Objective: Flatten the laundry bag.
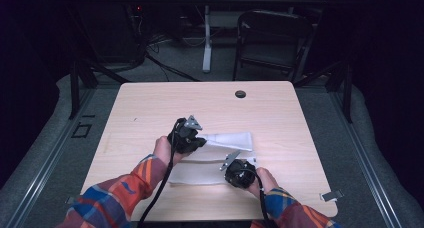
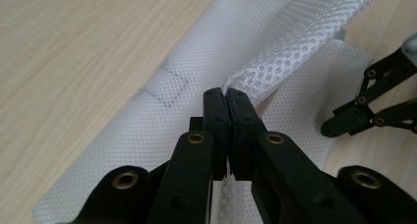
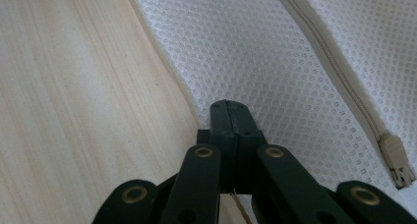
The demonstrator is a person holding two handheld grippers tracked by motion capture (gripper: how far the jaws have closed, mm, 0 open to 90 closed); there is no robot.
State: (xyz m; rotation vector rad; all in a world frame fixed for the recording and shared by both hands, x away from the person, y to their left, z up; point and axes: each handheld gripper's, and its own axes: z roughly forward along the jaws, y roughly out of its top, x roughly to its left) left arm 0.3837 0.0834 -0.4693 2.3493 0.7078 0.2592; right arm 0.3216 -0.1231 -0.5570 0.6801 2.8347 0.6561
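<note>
A white mesh bag (image 1: pixel 200 174) lies flat on the wooden table (image 1: pixel 150 108). My left gripper (image 1: pixel 196 139) is shut on its far edge, and a band of mesh (image 2: pixel 295 42) rises from the pinch, folded over toward the right. The left gripper view shows fabric clamped at the closed tips (image 2: pixel 227 94). My right gripper (image 1: pixel 231 160) is shut, its tips (image 3: pixel 230 106) resting on the bag (image 3: pixel 275 62) just inside its edge. I see no fabric between those jaws. A beige zipper pull (image 3: pixel 398 162) lies to their right. The right gripper's jaws (image 2: pixel 344 123) also appear in the left gripper view.
A black round grommet (image 1: pixel 240 94) sits near the table's far edge. A small metal clip (image 1: pixel 331 195) lies at the near right corner. A dark chair (image 1: pixel 270 38) and a table leg (image 1: pixel 206 38) stand beyond the table.
</note>
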